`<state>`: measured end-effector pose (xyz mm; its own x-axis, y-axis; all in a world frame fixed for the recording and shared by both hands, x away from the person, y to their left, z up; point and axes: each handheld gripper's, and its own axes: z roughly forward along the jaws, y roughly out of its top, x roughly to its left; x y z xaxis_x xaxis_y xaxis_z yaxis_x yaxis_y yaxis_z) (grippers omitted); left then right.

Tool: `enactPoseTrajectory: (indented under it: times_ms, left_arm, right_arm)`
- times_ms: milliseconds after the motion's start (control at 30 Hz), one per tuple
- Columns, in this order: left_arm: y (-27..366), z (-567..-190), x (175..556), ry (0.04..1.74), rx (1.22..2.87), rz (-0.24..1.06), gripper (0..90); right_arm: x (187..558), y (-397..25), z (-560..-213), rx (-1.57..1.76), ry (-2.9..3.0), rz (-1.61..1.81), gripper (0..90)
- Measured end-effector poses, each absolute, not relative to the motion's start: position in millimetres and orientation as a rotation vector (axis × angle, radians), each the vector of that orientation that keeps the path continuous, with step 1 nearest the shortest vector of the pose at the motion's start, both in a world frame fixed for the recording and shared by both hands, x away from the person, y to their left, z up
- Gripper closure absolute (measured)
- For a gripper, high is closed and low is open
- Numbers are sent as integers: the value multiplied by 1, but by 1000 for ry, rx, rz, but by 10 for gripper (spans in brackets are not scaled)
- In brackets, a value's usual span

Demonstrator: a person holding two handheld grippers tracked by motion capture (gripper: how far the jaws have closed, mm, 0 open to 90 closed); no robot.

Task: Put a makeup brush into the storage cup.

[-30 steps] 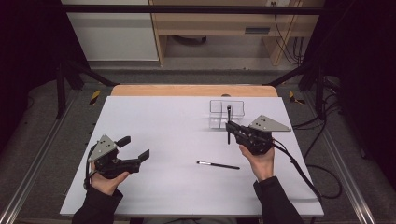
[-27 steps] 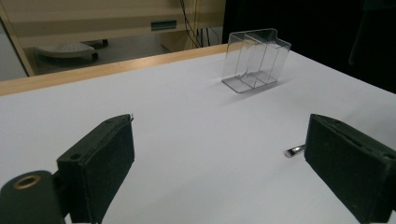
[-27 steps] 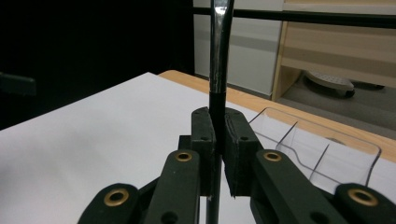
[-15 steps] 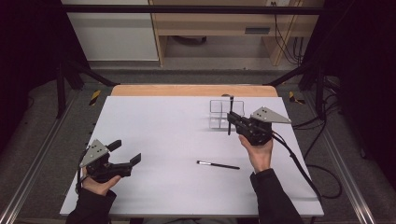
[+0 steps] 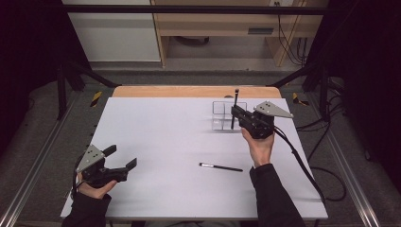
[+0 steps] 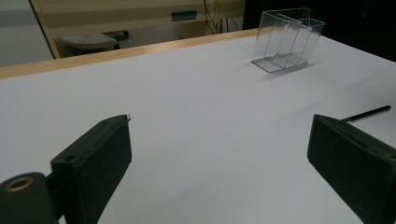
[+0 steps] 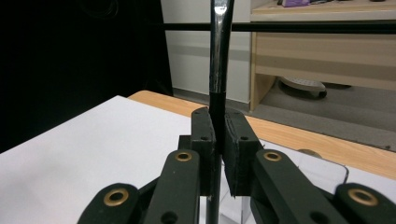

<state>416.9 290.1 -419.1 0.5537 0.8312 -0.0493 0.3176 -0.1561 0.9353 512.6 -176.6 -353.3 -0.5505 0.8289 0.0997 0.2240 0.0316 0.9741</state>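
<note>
Pen-sorting at a white table (image 5: 156,142): the right gripper (image 5: 235,113) holds a slim black pen (image 5: 234,109) upright over a clear plastic organiser (image 5: 222,116) at about one o'clock on the tabletop. Its jaws are closed tight on the pen's shaft, as the right gripper view shows, with the glossy barrel (image 7: 218,60) rising straight between the matte black pads (image 7: 236,154) and the organiser's transparent rim (image 7: 322,170) just below. The vertical hold looks chosen so the pen can drop tip-down into one of the narrow compartments; which compartment lies beneath it cannot be told.

A second pen (image 5: 220,167), thin and dark with a pale tip, lies flat on the table near five o'clock, well apart from the organiser and just inside the person's right forearm. It appears to be waiting its turn.

The left gripper (image 5: 122,158) hovers low near eight o'clock, its jaws spread wide with nothing between them. The left gripper view looks across the smooth, matte tabletop between those blocky jaws toward the organiser (image 6: 286,42), whose thin, glassy walls and inner dividers form a small box with sharp corners, and toward the end of the lying pen (image 6: 366,114). A wooden edge (image 5: 189,91) trims the table's far side.
</note>
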Motion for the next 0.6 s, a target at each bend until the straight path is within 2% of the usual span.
enactPoseTrajectory:
  times_ms: [600]
  left_arm:
    - [289,-421,419,956,1736,604,54]
  right_arm:
    - [555,-177,-343,1148,1700,1522,835]
